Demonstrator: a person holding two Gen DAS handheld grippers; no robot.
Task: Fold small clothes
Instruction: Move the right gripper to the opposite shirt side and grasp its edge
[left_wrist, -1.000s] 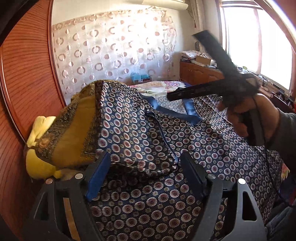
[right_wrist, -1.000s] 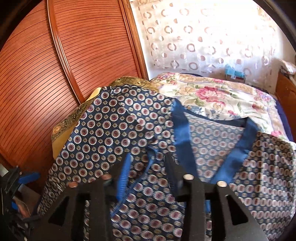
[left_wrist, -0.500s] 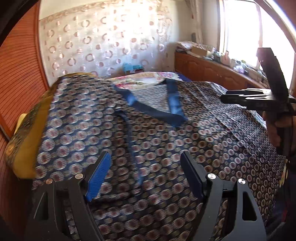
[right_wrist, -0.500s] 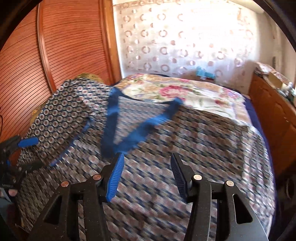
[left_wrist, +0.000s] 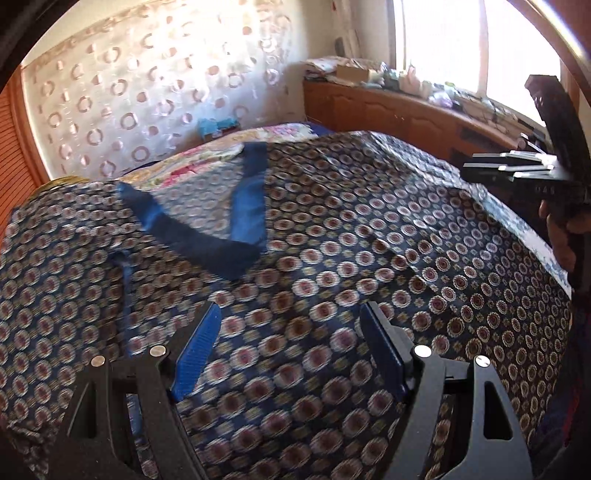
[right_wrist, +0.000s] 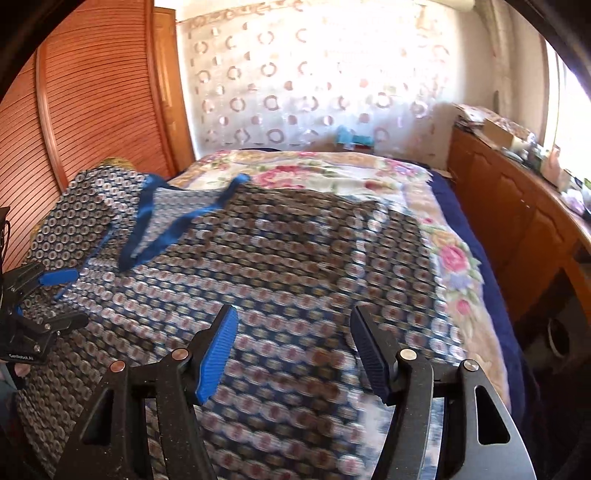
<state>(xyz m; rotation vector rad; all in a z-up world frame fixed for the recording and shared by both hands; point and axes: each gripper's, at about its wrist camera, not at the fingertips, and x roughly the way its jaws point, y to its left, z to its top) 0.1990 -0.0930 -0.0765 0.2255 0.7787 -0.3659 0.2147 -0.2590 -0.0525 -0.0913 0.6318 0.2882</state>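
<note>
A navy garment with a round medallion print (left_wrist: 332, 258) lies spread flat on the bed, its blue V-neck trim (left_wrist: 247, 206) toward the far end. It also shows in the right wrist view (right_wrist: 295, 258), neck trim (right_wrist: 166, 236) at the left. My left gripper (left_wrist: 291, 350) is open and empty, hovering over the garment's near left part. My right gripper (right_wrist: 291, 354) is open and empty over the garment's near right part. The right gripper appears at the right edge of the left wrist view (left_wrist: 524, 166); the left one (right_wrist: 51, 295) at the left edge of the right wrist view.
A floral bedspread (right_wrist: 369, 173) covers the bed beyond and right of the garment. A wooden slatted headboard (right_wrist: 92, 92) stands at the left. A wooden cabinet (right_wrist: 517, 206) with clutter runs along the right, under a bright window. A patterned curtain (right_wrist: 314, 81) hangs behind.
Both grippers have swung right and pulled back toward the near edge of the garment. The right gripper's jaws have opened wider. The yellow pillow has left the left wrist view.
</note>
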